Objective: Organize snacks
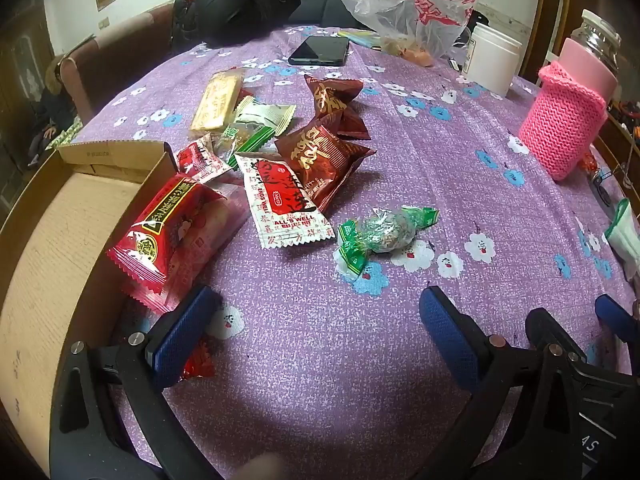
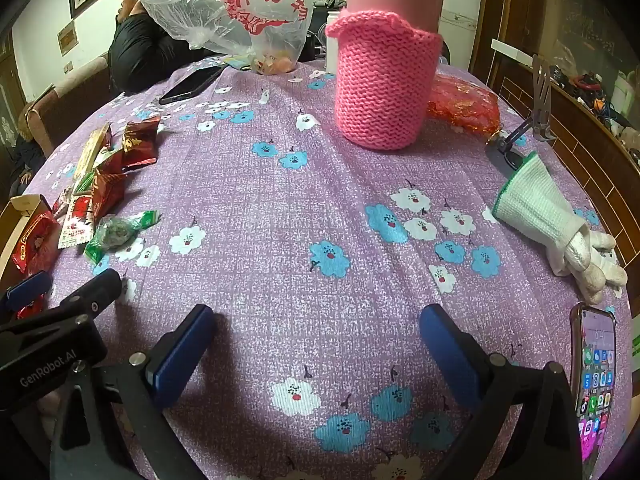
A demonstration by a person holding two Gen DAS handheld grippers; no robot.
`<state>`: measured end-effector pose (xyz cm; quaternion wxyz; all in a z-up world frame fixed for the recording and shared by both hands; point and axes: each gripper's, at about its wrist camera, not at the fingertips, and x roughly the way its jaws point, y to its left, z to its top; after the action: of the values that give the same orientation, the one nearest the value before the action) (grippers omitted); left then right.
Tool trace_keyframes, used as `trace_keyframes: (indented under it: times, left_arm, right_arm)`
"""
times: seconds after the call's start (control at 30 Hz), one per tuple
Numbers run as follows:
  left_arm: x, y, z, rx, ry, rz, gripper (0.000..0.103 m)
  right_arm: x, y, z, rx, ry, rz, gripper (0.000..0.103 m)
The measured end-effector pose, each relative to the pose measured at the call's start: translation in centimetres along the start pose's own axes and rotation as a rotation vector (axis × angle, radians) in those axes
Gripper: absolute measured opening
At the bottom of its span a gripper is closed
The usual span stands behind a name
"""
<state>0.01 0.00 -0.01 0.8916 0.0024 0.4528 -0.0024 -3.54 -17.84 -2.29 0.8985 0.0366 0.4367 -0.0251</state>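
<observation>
Now both claws hang over the purple flowered cloth (image 1: pixel 400 152), angled down at it. The left gripper (image 1: pixel 316 316) stands wide, nothing between its blue pads, only bare cloth. A small red wrapper (image 1: pixel 198 362) lies just under its left finger (image 1: pixel 180 340).

From the left wrist view the snacks sit in a loose heap from ten to twelve o'clock. A big red pack (image 1: pixel 168 232) leans against the wall of the cardboard box (image 1: pixel 60 248) at nine o'clock. Beside it lies a white-and-red packet (image 1: pixel 282 204), partly over a dark red packet (image 1: pixel 324 160). A second dark red packet (image 1: pixel 334 98) lies beyond, with a gold bar (image 1: pixel 218 100) and a green-and-white packet (image 1: pixel 256 124) to its left. A green twist candy (image 1: pixel 386 232) lies apart, at twelve o'clock, nearest the claw.

The right gripper (image 2: pixel 316 340) is likewise wide and empty, over bare cloth. In its view the snack heap is at ten o'clock, a pink knitted cup sleeve (image 2: pixel 382 80) at twelve, a white glove (image 2: pixel 552 220) at two, and a lit phone (image 2: pixel 596 380) at three. A clear plastic bag (image 2: pixel 240 12) and a dark phone (image 2: pixel 192 84) lie at the far edge.
</observation>
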Motion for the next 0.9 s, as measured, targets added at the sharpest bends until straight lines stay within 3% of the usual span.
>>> trace_keyframes:
  times: [0.9]
  left_arm:
    - [0.0,0.0,0.0,-0.001,-0.001,-0.001,0.103]
  right_arm:
    - [-0.2,0.11,0.85,-0.001,0.001,-0.001,0.103]
